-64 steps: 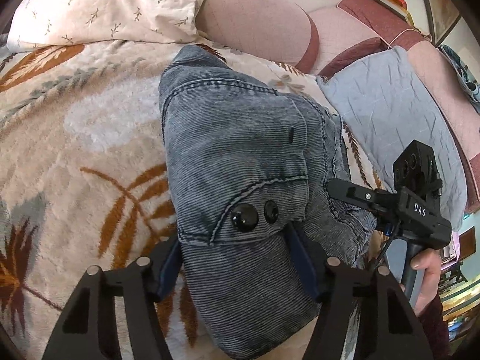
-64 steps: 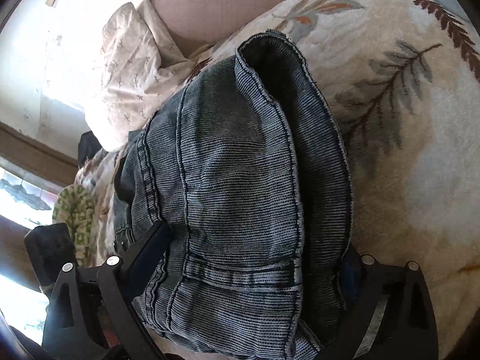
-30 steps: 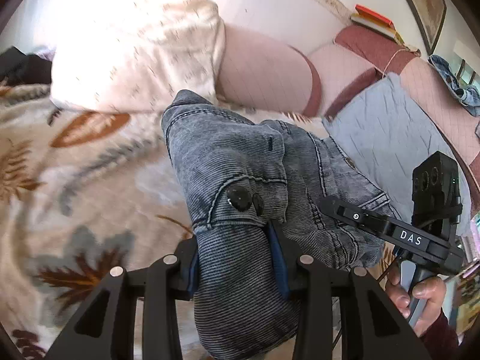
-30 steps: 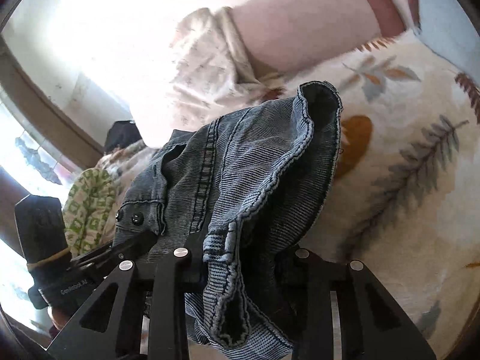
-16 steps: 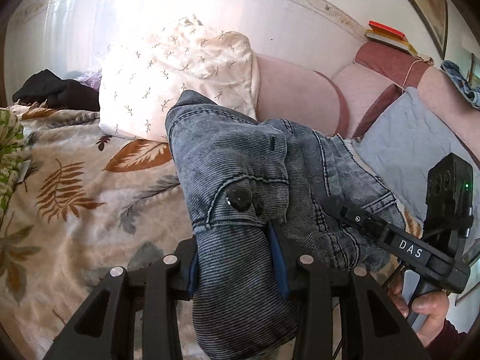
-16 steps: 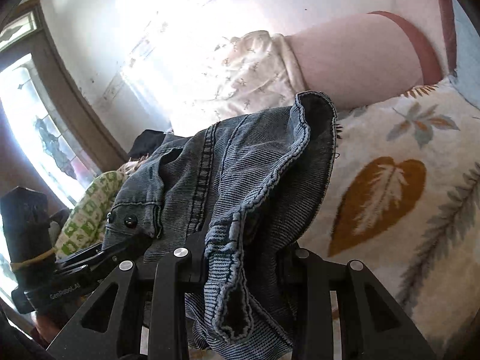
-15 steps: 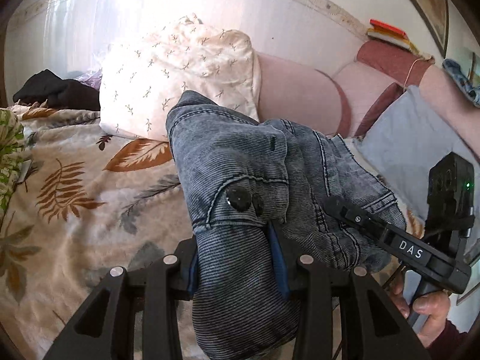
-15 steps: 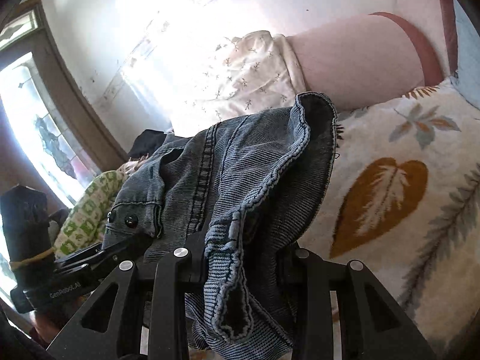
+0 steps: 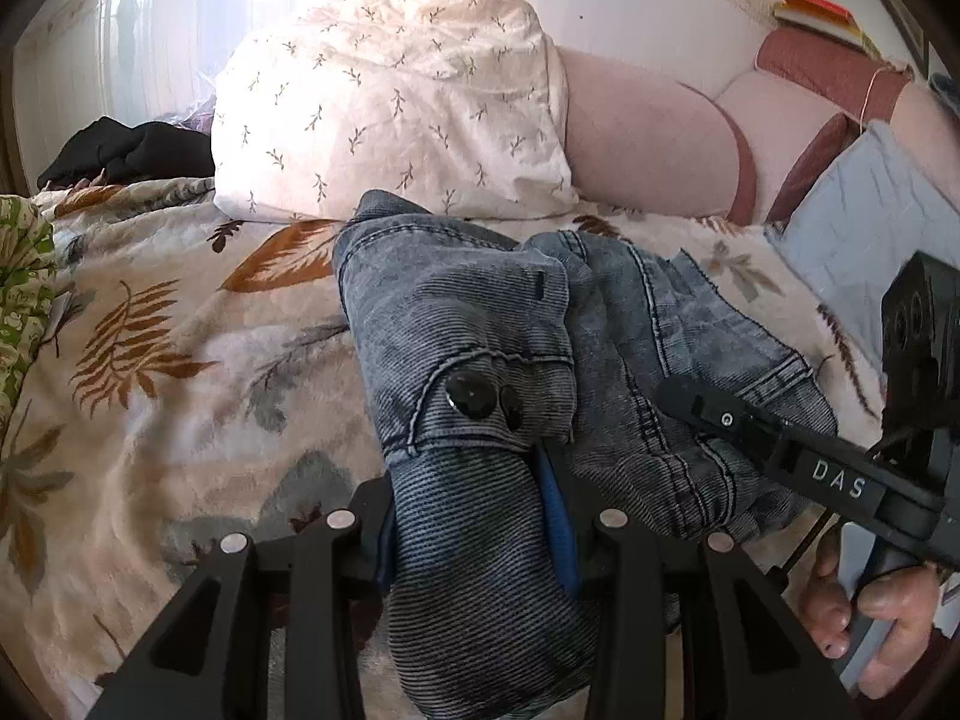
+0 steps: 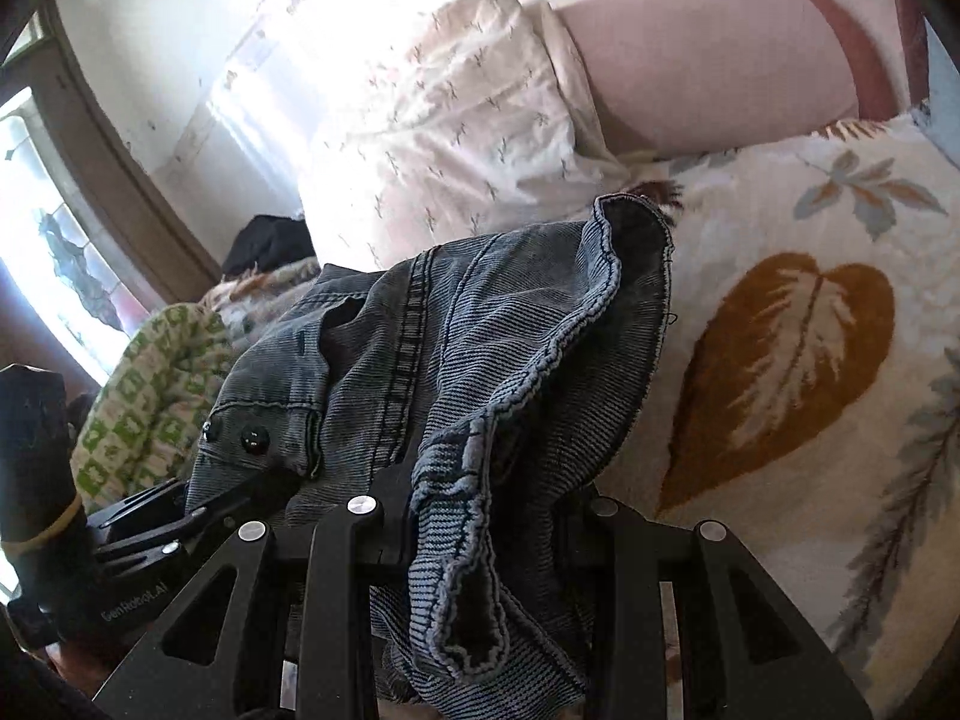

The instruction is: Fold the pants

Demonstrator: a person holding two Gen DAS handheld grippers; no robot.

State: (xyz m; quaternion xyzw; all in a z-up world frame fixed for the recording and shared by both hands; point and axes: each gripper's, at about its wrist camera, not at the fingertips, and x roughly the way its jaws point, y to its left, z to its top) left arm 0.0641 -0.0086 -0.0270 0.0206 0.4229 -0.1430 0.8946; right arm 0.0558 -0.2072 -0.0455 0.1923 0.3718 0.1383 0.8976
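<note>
The folded blue denim pants (image 9: 480,336) hang between both grippers, lifted above the leaf-print blanket (image 9: 150,372). My left gripper (image 9: 474,516) is shut on the end with two dark buttons (image 9: 474,396). My right gripper (image 10: 486,516) is shut on the bunched waistband edge of the pants (image 10: 480,360). The right gripper also shows in the left wrist view (image 9: 750,426), pinching the pants' right side. The left gripper shows at the lower left of the right wrist view (image 10: 228,498).
A white leaf-print pillow (image 9: 390,102) and a pink bolster (image 9: 648,144) lie behind the pants. A grey quilted cushion (image 9: 864,234) is at the right. Black clothes (image 9: 126,150) and a green patterned cloth (image 9: 24,288) lie at the left.
Both grippers closed on the pants and lifted them off the blanket. The views tilted up and now show the pillows and the wall.
</note>
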